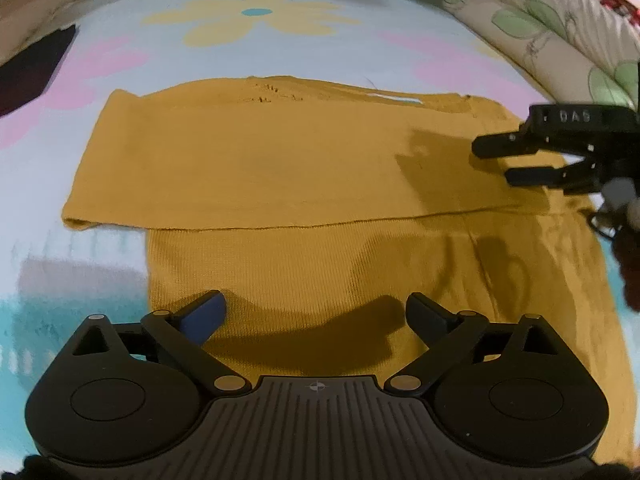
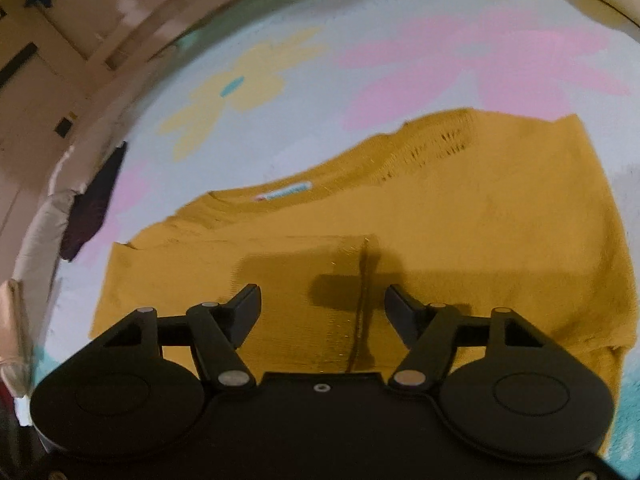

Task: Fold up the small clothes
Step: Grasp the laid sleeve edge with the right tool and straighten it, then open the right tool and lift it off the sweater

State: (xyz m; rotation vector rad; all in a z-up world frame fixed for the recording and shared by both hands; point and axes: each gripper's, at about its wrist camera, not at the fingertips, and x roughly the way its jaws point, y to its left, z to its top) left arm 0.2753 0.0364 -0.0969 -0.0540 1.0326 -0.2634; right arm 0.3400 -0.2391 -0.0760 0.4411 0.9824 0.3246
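Two grippers, left gripper (image 1: pixel 316 314) and right gripper (image 2: pixel 323 306), apart over mustard top (image 1: pixel 280 168) on flower-print sheet (image 1: pixel 256 40).

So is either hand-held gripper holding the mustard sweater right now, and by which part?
Nothing is held. The left hand-held gripper and right hand-held gripper both stand open above the mustard sweater, no cloth between their fingers.

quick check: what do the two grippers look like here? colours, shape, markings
Both are matte black. The left gripper has two round side housings, angled linkage arms with silver pivot pins, a ribbed centre body bearing a small crosshair mark, and a blue pad on one finger. The right gripper matches in build, with a smooth centre body. Seen from the left wrist camera, its body carries raised lettering, too blurred to read.
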